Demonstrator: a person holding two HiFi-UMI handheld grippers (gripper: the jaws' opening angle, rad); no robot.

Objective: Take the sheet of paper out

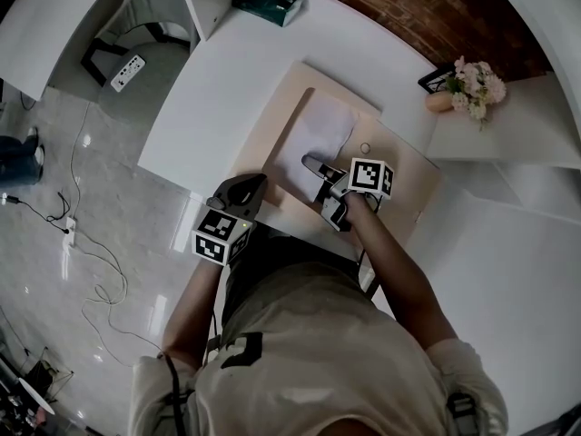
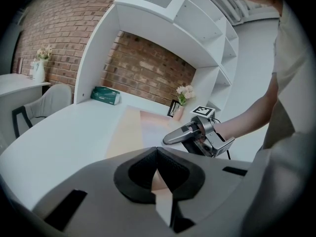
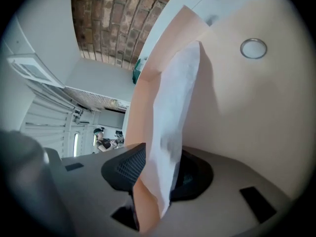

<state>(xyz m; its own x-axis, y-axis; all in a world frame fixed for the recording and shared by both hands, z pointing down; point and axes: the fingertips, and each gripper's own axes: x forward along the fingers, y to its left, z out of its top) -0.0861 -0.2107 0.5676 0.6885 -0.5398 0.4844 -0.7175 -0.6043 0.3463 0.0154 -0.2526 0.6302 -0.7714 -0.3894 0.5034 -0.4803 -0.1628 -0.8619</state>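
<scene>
A white sheet of paper [image 1: 320, 134] lies on an open peach folder [image 1: 272, 121] on the white desk. My right gripper [image 1: 323, 178] is at the sheet's near edge. In the right gripper view the sheet [image 3: 175, 107] and a peach layer of the folder [image 3: 147, 88] run up between the dark pads [image 3: 123, 168], which stand a little apart, so the right gripper [image 3: 157, 177] is open around them. My left gripper [image 1: 241, 192] is at the folder's near left corner. Its tips [image 2: 157, 151] meet, with a thin peach edge [image 2: 157, 179] between the pads.
A small metal ring [image 1: 365, 148] lies on the folder right of the sheet. A vase of pink flowers [image 1: 472, 84] stands at the desk's right, and a green box [image 1: 266, 0] sits at the far end. A brick wall and white shelves [image 2: 197, 28] rise behind.
</scene>
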